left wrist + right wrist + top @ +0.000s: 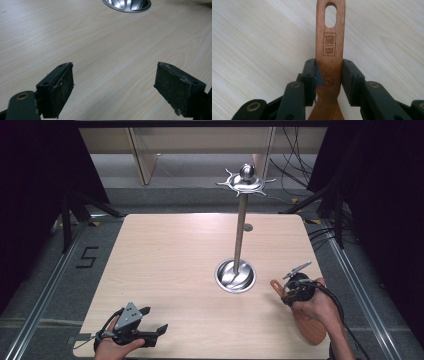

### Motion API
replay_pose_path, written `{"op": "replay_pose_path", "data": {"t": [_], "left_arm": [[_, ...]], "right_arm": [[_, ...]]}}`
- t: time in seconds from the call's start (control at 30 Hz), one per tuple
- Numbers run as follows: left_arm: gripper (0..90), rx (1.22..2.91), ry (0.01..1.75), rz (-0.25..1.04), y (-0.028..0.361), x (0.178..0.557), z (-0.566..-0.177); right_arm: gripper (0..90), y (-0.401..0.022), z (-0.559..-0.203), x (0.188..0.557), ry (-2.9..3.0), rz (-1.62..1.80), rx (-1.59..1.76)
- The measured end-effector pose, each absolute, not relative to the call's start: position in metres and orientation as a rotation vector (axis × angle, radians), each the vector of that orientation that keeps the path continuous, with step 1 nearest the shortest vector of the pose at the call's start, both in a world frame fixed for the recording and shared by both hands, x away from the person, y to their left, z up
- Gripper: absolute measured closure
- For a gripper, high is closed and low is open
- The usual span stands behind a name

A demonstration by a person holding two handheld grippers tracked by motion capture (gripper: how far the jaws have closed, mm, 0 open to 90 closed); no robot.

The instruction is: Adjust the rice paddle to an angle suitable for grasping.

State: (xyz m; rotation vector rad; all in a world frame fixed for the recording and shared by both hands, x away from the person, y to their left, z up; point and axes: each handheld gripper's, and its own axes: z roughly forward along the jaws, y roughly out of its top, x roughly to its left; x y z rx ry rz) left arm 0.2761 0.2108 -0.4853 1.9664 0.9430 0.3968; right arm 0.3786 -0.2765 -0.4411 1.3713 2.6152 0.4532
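A wooden spatula (311, 332) lies along the table's right front, its handle end pointing toward the metal rack. My right gripper (283, 292) is shut on the handle; in the right gripper view both pads (311, 75) press the sides of the spatula handle (330, 45), just below its stamped logo and oval hanging hole. The metal rack (240, 237) stands upright on a round base (235, 276), with a ring of hooks (245, 181) at its top. My left gripper (156, 319) rests at the front left, open, nothing between its jaws (115, 87).
The light wooden table (165, 255) has its right edge close to the spatula's blade. The rack's base (126, 4) lies ahead of the left gripper. Black stands, floor rails and cables surround the table.
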Motion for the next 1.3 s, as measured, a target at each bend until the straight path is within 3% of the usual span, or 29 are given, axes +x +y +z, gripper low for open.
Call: {"op": "replay_pose_path", "data": {"t": [1.3], "left_arm": [[14.8, 1.875, 0.958, 0.440, 0.211, 0.274, -0.479]], "right_arm": [[67.1, -0.297, -0.375, 0.363, 2.386, 0.950, 1.161]]}}
